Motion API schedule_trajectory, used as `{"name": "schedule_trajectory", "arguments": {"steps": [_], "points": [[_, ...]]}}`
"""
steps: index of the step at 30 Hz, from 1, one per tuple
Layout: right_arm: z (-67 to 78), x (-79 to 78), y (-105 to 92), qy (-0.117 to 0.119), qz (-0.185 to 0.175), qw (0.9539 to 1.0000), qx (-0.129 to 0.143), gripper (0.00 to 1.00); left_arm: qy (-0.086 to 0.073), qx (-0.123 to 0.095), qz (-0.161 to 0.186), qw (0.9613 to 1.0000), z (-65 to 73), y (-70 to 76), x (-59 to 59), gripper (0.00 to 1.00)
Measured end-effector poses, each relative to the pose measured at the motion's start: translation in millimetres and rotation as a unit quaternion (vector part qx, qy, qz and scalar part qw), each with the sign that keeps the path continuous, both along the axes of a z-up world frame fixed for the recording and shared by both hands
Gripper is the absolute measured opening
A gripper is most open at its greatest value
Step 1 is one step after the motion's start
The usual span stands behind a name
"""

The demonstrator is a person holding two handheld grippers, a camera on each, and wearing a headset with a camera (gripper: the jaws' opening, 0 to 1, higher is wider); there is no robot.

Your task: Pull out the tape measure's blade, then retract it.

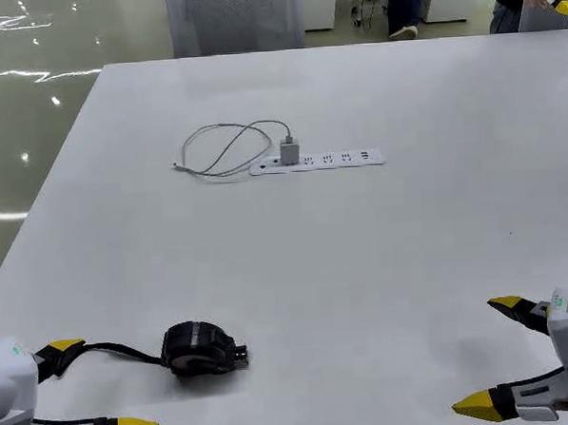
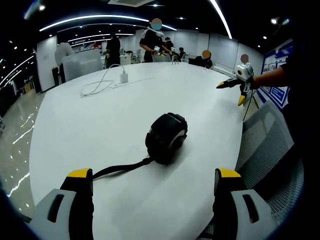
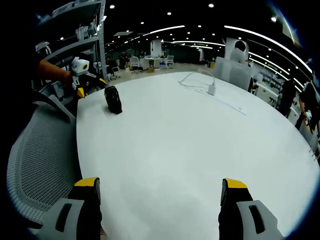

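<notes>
A: Looking along the left gripper (image 2: 153,175), what sits between its jaws?
B: Nothing is held; they stand wide apart. The tape measure (image 2: 166,136) lies on the white table (image 2: 75,125) just ahead of them, centred between the tips.
A: And its strap (image 2: 120,169)?
B: It runs back toward one jaw tip; touching it, perhaps, I can't be sure.
A: The right gripper (image 3: 160,183)?
B: Wide open too, gripping nothing, with the tape measure well off, ahead and out past one jaw.

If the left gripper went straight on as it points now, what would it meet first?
Likely the tape measure, lying just ahead of the left gripper, whose jaws stand open; depth unclear.
</notes>
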State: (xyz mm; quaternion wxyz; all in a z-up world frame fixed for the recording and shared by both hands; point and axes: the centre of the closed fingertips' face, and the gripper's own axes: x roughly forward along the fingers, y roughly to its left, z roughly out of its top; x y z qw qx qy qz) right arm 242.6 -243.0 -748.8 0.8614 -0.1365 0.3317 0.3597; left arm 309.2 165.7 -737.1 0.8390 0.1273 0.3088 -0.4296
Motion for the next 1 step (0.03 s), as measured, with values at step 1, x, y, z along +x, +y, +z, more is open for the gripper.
{"name": "schedule_trajectory", "arguments": {"steps": [1], "points": [[1.7,-0.4,-0.9,-0.002,-0.001,1.0000,0.000,0.99,-0.002,0.002,0.000,1.0000,0.2,1.2,0.4,0.99]]}}
